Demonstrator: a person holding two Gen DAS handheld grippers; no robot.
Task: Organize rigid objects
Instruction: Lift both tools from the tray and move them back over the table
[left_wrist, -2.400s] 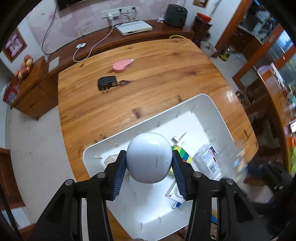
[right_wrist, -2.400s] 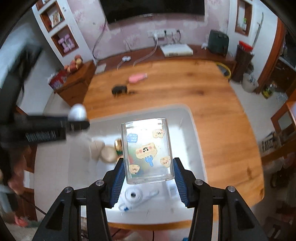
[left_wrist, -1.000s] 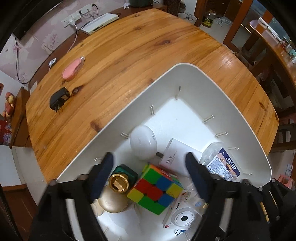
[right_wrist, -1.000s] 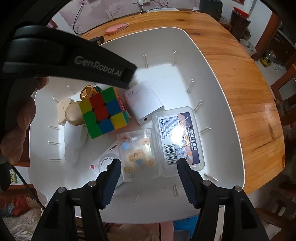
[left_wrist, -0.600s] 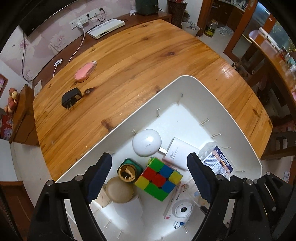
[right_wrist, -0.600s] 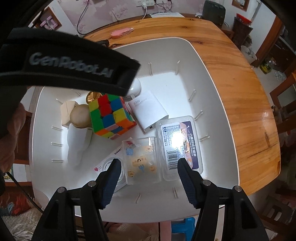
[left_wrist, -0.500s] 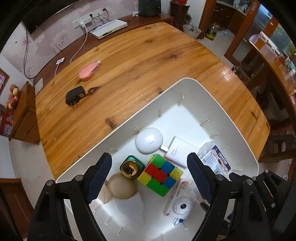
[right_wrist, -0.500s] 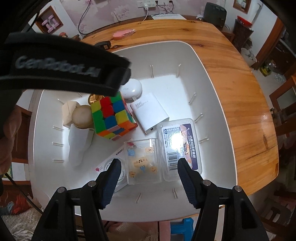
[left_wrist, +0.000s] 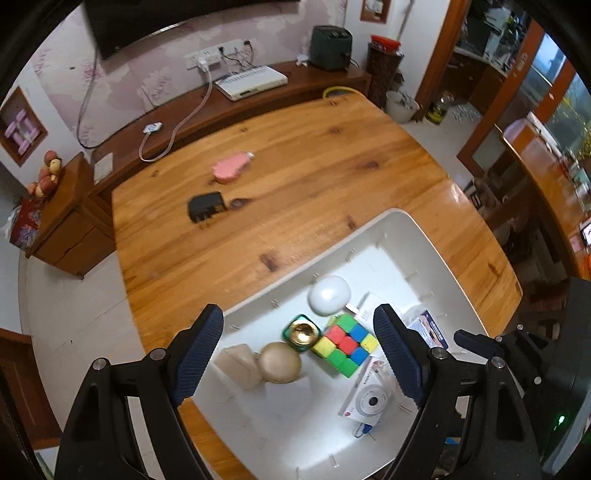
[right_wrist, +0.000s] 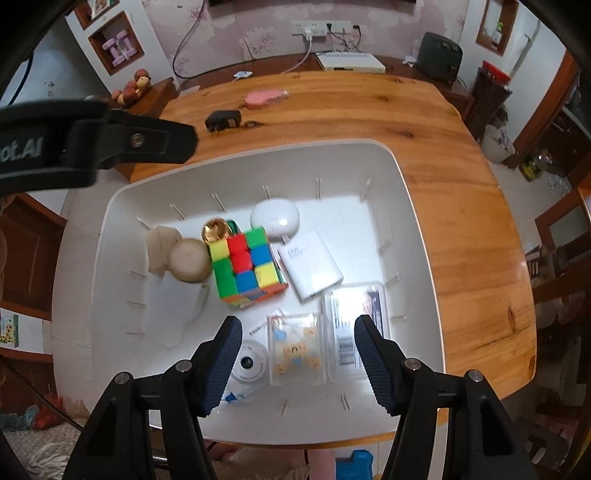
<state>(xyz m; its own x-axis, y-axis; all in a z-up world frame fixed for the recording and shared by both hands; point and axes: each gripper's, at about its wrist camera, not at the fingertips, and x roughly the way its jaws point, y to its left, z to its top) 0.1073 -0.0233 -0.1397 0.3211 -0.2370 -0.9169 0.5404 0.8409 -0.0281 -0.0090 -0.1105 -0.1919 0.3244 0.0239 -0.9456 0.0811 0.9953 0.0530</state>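
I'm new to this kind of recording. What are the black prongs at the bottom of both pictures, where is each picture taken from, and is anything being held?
There is no robot: a person holds a two-finger gripper in each hand, with a camera on each looking along its fingers. One picture looks past the left gripper, the other past the right gripper. Both are open and hold nothing. Below them a white bin sits on a wooden table. In the bin lie a colour cube, a white earbud case, a white charger, a clear sticker box and other small things. A black plug and a pink item lie on the table, outside the bin.
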